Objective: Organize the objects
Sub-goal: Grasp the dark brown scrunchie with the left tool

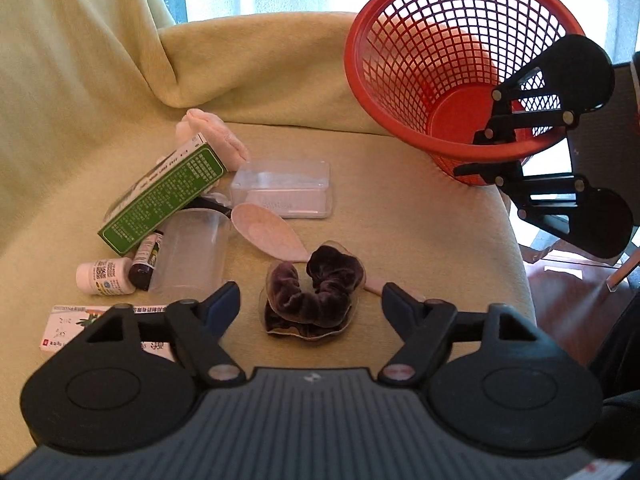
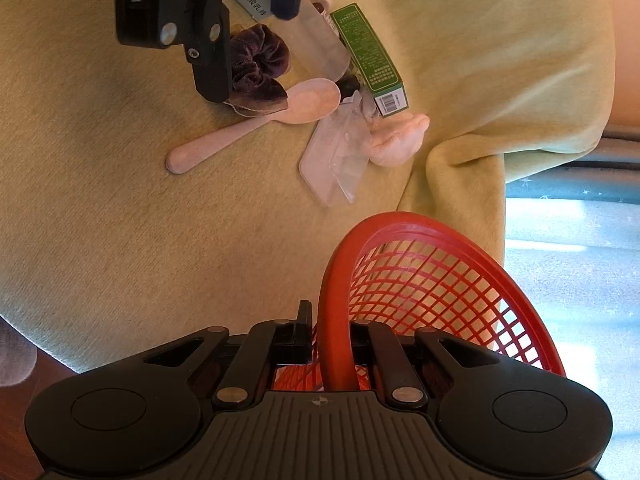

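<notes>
Surface: cushioned seat point(image 1: 400, 208) under a pale yellow-green blanket, window light behind; it is soft and slopes at the edges.

Left claw point(image 1: 311, 300): released, jaws spread wide, low over the seat and empty.

Target relative to left claw: purple velvet scrunchie point(image 1: 314, 294) lies between the two fingertips, a little ahead of them and apart from both. It rests partly on the handle of a pink spoon point(image 1: 266, 234).

Right claw point(image 2: 323, 328): clenched on the rim of the red basket point(image 1: 436, 60), one finger inside the mesh and one outside. The basket tips toward the pile, its mouth open and nothing visible in it.

Clutter further out: clear cup point(image 1: 192, 252) on its side, green box point(image 1: 164, 196) leaning over it, small dark bottle point(image 1: 146, 260), white pill bottle point(image 1: 104, 278), white box point(image 1: 80, 326) partly under the left finger, clear lidded case point(image 1: 286, 192), pink cloth point(image 1: 216, 132) at the back.

Risk, scrunchie: probably the soft fabric squashes and only an outer fold is pinched, so it slips free on the lift.

Risk, spoon: closing low could catch the handle beneath and drag it along.

Risk, basket: held by the rim alone and tilted, it may swing or twist in the grip, so a dropped item could miss the mouth.

Risk, pile: a sideways brush could set the cup or bottles rolling toward the seat's edge.
</notes>
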